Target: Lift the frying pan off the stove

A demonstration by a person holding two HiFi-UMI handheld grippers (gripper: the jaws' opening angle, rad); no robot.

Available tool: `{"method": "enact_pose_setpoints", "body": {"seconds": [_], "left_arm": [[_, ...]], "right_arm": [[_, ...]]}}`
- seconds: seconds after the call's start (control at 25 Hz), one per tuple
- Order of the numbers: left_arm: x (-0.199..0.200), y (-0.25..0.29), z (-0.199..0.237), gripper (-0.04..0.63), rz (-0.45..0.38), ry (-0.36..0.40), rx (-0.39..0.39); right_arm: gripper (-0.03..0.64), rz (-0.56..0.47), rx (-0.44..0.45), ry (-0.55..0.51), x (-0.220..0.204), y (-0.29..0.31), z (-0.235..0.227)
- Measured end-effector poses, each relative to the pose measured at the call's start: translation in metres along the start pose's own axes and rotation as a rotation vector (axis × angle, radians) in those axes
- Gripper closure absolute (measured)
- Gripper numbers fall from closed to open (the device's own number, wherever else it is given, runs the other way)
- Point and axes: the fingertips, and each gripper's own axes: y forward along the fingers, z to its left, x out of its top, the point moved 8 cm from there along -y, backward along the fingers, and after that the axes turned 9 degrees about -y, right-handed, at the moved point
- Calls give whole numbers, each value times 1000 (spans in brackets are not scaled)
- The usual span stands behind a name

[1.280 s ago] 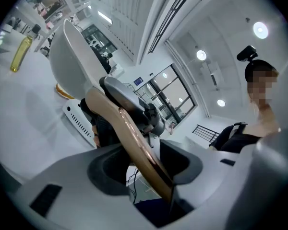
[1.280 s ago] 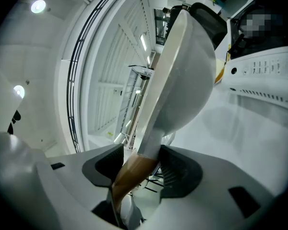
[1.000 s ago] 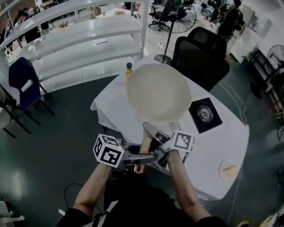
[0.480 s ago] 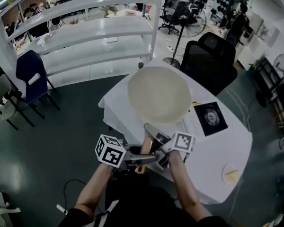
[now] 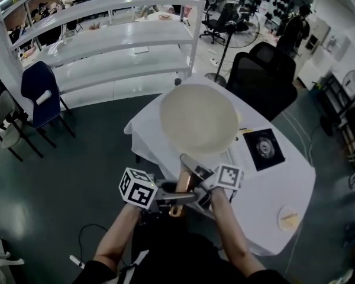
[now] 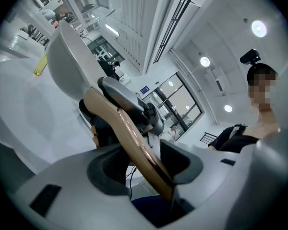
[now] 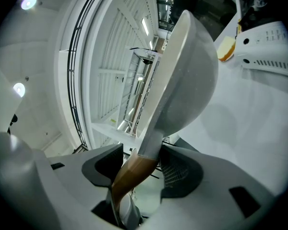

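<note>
1. Bench (image 5: 266, 188): draped in a white cloth.
2. Plate (image 5: 280, 213): by the bench's near right edge, with a yellowish bit of food on it.
3. Yellow bottle (image 6: 40, 66): on the bench, toward its far corner.
4. White rack (image 5: 124, 34): long shelves, on the floor beyond the bench's far left edge.
5. Black office chair (image 5: 263, 78): just beyond the far right edge.
6. Fan on a pole (image 5: 226, 43): between rack and office chair, past the far corner.
7. Blue chair (image 5: 38, 90): on the dark floor, well apart from the bench's left corner, a white roll (image 5: 43, 97) on its seat.
8. Second fan (image 5: 352, 76): far off to the right.
</note>
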Motion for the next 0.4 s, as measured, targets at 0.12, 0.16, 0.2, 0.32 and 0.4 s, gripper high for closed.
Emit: {"method": "enact_pose_setpoints", "body": {"seconds": [0.12, 0.16, 0.2, 0.32, 0.4], "left_arm": [[0, 1, 1, 397, 3, -1, -3], [0, 2, 1, 397, 4, -3, -5], [0, 2, 0, 397, 5, -4, -6], [1, 3, 0, 397, 5, -6, -7], [2, 4, -1, 397, 5, -9, -8]], "right_arm": [[382, -1, 4, -5, 0, 0, -1], [382, -3, 9, -3, 1, -1, -1], [382, -4, 12, -1, 1, -1, -1], [382, -8, 17, -3, 2, -2, -1], [382, -9, 13, -4, 2, -2, -2]]}}
